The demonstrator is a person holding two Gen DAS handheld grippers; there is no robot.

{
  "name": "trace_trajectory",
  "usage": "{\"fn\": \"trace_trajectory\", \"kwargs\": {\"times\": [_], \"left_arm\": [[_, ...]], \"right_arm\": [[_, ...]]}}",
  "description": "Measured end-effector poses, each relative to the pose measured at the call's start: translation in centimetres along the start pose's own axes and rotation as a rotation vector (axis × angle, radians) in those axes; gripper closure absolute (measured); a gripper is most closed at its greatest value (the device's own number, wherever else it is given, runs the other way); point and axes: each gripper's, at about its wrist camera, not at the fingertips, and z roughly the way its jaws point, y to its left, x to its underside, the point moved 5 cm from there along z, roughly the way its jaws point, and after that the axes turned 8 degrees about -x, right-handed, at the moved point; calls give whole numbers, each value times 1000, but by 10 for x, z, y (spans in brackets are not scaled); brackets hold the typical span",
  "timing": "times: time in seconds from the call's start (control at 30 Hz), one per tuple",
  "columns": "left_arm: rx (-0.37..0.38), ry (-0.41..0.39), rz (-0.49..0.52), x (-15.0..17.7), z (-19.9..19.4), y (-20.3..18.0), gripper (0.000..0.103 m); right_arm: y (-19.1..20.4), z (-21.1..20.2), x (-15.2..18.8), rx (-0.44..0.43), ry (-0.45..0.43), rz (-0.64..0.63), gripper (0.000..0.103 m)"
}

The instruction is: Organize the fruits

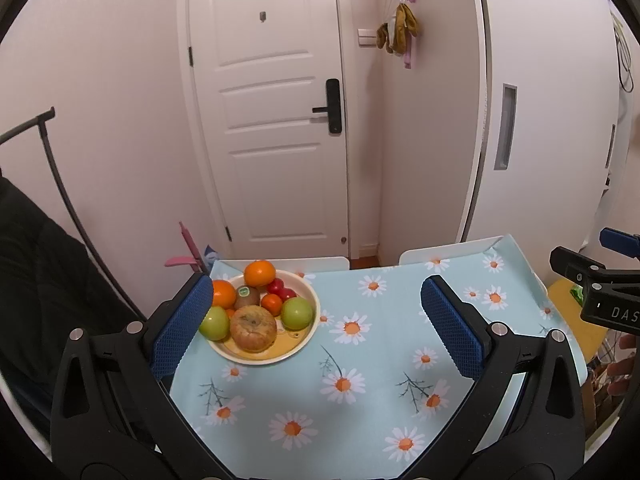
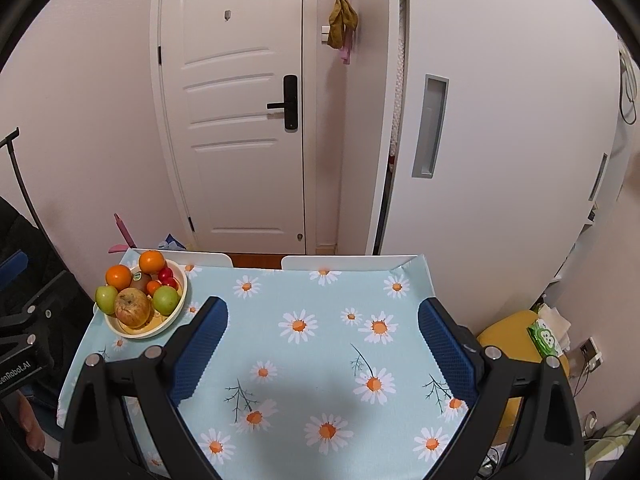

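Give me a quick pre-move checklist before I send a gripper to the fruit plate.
1. Left gripper open and empty: ok, fingers spread wide, nothing between them.
2. Right gripper open and empty: ok, same.
3. Plate fully on the table: ok, it sits at the far left of the daisy tablecloth, near the edge.
4. Fruit all on the plate: ok; oranges, green apples, kiwi, the brownish apple and small red fruits are piled together.
5. Free space to set fruit down: ok, the cloth right of the plate is bare.
6. Sorting container: cannot tell, none in view.
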Motion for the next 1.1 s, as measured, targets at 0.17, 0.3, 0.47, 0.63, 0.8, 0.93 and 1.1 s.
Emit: {"fn": "trace_trajectory", "kwargs": {"times": [0.17, 0.3, 0.47, 0.63, 0.8, 0.93, 1.1], "left_arm": [[-4, 2, -7, -2, 1, 3, 0], [-12, -1, 2, -2, 2, 3, 0], [-10, -3, 2, -2, 2, 3, 0], [-11, -1, 4, -1, 2, 4, 0], [-7, 0, -1, -1, 3, 4, 0], [-20, -12, -3, -1, 1, 6, 0], [-23, -16, -3, 0, 2, 6, 0]], "right_arm": [[0, 0, 0, -1, 1, 1, 8], [0, 0, 0, -1, 2, 2, 8], [0, 0, 1, -1, 3, 1, 8], [1, 1, 1, -1, 6, 1, 8], [1, 1, 1, -1, 6, 5, 8], [2, 2, 1, -1, 6, 4, 8], [4, 3, 2, -3, 12, 8, 8]]}}
